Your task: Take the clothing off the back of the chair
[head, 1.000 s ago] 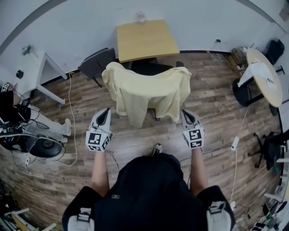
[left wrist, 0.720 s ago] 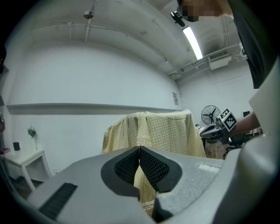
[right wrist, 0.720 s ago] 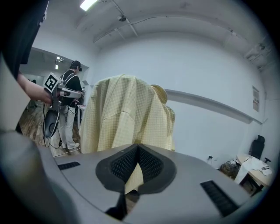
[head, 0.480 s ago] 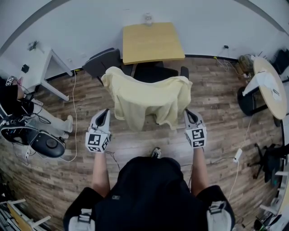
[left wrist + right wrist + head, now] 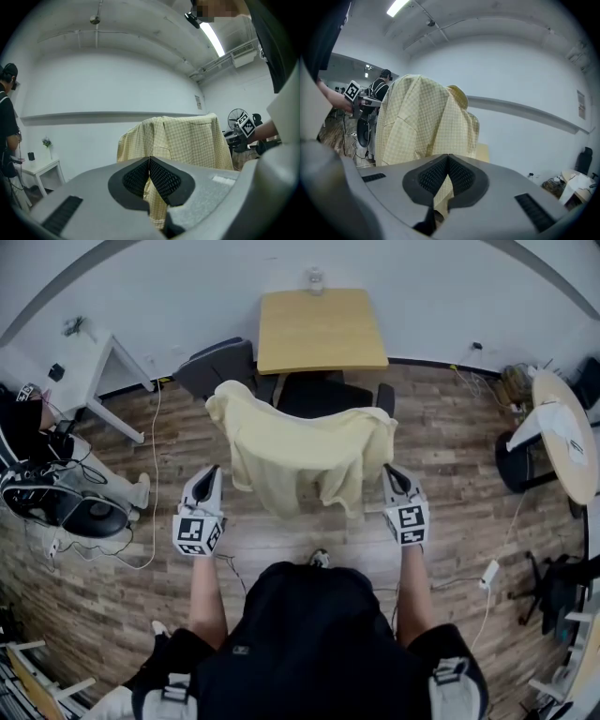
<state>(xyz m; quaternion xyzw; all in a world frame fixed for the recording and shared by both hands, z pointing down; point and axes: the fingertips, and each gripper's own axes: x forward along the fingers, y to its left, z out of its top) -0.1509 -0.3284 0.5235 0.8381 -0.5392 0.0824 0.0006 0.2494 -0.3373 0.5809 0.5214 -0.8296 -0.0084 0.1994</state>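
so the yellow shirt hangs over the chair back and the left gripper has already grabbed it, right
Not grabbed. The left gripper view shows the left gripper with its jaws shut together on nothing, and the yellow shirt beyond them. It does hang over the back of the chair.

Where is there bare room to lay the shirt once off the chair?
The square wooden table behind the chair is bare except a bottle at its far edge. Floor at left is crowded with gear.

You wear a black short-sleeved top. Ahead of it, your grey left gripper and right gripper bear black-and-white marker cubes.
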